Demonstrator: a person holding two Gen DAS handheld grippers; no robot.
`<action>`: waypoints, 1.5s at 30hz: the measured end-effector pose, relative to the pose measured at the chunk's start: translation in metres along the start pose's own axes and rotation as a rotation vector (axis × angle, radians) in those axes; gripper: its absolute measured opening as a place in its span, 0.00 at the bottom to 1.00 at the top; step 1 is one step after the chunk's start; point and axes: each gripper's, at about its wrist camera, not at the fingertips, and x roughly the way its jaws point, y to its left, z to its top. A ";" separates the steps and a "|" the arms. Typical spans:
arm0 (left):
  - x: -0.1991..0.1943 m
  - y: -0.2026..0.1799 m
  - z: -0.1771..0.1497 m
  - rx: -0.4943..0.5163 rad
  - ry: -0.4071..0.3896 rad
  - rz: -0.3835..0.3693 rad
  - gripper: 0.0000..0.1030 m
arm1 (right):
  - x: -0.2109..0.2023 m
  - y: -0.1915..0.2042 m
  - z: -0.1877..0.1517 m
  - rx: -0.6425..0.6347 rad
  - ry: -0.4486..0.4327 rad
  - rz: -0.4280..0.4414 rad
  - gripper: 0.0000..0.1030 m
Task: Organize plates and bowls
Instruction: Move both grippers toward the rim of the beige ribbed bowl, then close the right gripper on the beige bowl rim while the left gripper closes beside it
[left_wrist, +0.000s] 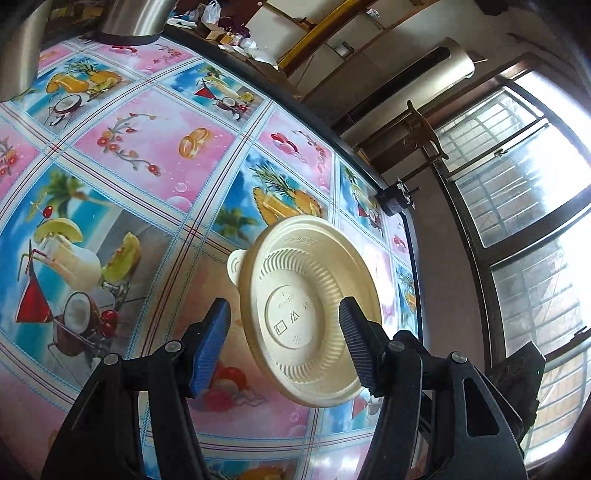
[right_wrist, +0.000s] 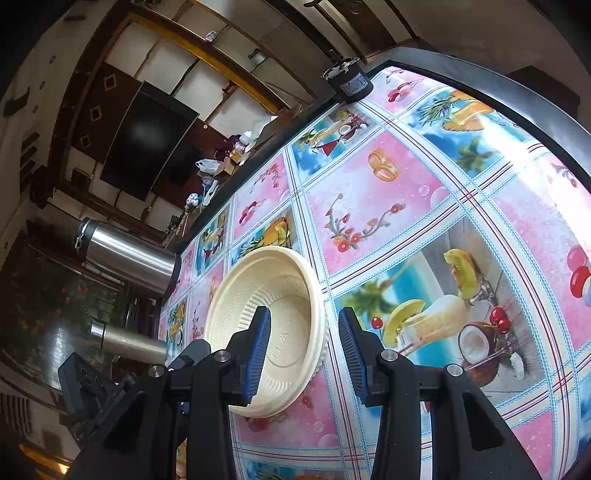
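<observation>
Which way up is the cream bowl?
Tipped on edge. The cream bowl shows its stamped underside to the left camera and its hollow inside to the right camera.

Both cameras sit just behind their own gripper fingers and look forward along them, tilted down onto the desk (left_wrist: 155, 155) from close above. The left wrist view faces the cream bowl's (left_wrist: 310, 314) underside, with a window beyond it. The right wrist view faces the same bowl's (right_wrist: 266, 325) hollow side — from the opposite direction. Both share the bowl, the patterned desk (right_wrist: 424, 206) around it, and the steel flask (right_wrist: 129, 258) beyond the bowl.
</observation>
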 end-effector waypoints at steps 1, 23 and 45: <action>0.004 -0.001 0.000 0.013 0.020 -0.012 0.58 | 0.001 -0.001 0.000 0.001 -0.004 0.003 0.40; 0.002 0.019 0.014 0.015 0.022 -0.058 0.46 | 0.013 -0.007 -0.008 0.050 -0.012 -0.013 0.40; 0.004 0.021 0.013 0.048 0.018 -0.018 0.10 | 0.016 -0.003 -0.012 0.042 -0.012 -0.032 0.27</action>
